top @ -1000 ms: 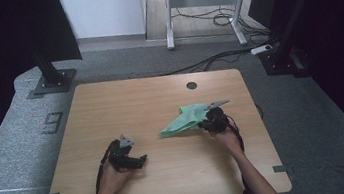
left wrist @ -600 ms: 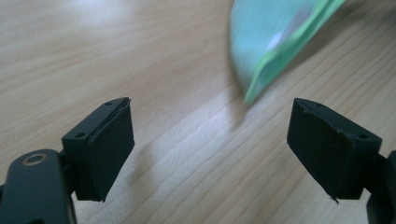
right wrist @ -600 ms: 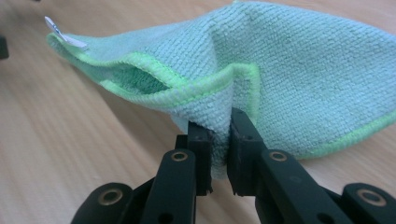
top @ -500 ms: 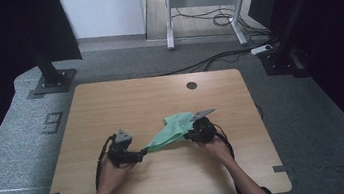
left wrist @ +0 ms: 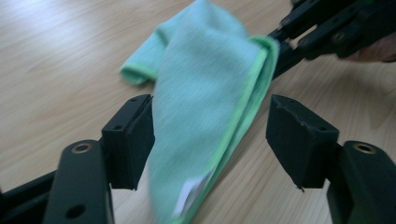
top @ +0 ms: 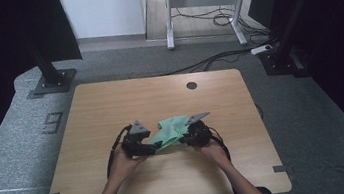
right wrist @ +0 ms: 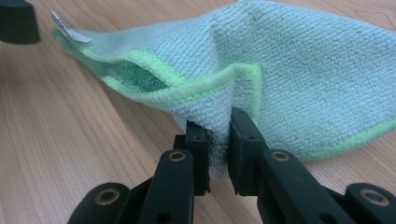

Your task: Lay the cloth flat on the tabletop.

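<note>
the green microfibre cloth [left wrist: 205,107] hangs as a long, loosely folded strip between both claws, just above the wooden table [top: 110,105]; its long axis runs from the right gripper [right wrist: 219,140] toward the left gripper [left wrist: 210,140]. the free end, carrying a white label, lies between the left jaws, which have just been closing; one pad is at the fabric, the other apart. the right jaws are pinched on a folded, bright-hemmed edge. the weave is soft, looped, limp.
</note>
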`<state>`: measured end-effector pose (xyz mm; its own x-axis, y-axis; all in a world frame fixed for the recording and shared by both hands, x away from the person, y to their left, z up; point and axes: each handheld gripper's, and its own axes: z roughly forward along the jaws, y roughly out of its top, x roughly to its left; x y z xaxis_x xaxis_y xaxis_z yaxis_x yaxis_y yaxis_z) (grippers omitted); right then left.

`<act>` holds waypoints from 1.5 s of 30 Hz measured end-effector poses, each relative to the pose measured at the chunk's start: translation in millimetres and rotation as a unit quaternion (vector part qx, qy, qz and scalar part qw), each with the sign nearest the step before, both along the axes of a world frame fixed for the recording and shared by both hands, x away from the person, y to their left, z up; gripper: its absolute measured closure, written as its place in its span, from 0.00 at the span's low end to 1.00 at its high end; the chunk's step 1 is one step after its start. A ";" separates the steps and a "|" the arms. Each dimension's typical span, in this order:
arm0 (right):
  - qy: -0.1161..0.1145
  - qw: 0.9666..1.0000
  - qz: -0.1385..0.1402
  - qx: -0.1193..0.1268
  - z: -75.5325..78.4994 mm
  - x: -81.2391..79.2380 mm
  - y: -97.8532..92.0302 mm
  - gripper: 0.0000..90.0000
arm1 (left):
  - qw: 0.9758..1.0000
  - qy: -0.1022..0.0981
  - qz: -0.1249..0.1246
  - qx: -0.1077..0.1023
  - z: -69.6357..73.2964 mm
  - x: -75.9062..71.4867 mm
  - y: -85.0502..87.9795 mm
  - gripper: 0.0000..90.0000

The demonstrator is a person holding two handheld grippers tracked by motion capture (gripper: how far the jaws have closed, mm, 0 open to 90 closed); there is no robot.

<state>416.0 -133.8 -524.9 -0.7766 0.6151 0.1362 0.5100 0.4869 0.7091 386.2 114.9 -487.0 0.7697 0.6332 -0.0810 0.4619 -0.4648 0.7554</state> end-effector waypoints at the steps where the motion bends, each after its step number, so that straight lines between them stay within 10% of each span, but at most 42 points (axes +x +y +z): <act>1: 0.002 1.000 -0.001 0.000 0.0 -0.5 0.0 0.87 | 1.000 0.000 -0.005 0.003 0.5 2.0 -4.7 0.40; 9: 0.003 1.000 0.004 0.002 0.7 -2.3 -0.7 0.87 | 0.999 0.021 -0.027 0.028 -11.5 15.6 -32.7 0.51; 17: 0.006 1.000 0.010 0.003 1.8 -4.7 -3.4 0.84 | 0.999 0.041 -0.008 0.006 -18.1 29.2 -27.6 0.96; 36: -0.002 0.999 -0.032 -0.006 6.6 -5.7 -40.4 0.86 | 0.996 0.028 0.084 -0.031 2.5 37.6 32.2 0.96; 45: 0.004 1.000 -0.023 -0.020 -3.3 -13.5 -42.3 0.73 | 0.993 0.074 0.094 -0.006 -33.3 25.1 55.6 0.90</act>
<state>402.6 -176.1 -528.2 -0.7459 0.6557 0.1165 0.5379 0.4899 0.6861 411.3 170.4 -520.3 0.6174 0.7628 -0.1925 0.6461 -0.3520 0.6772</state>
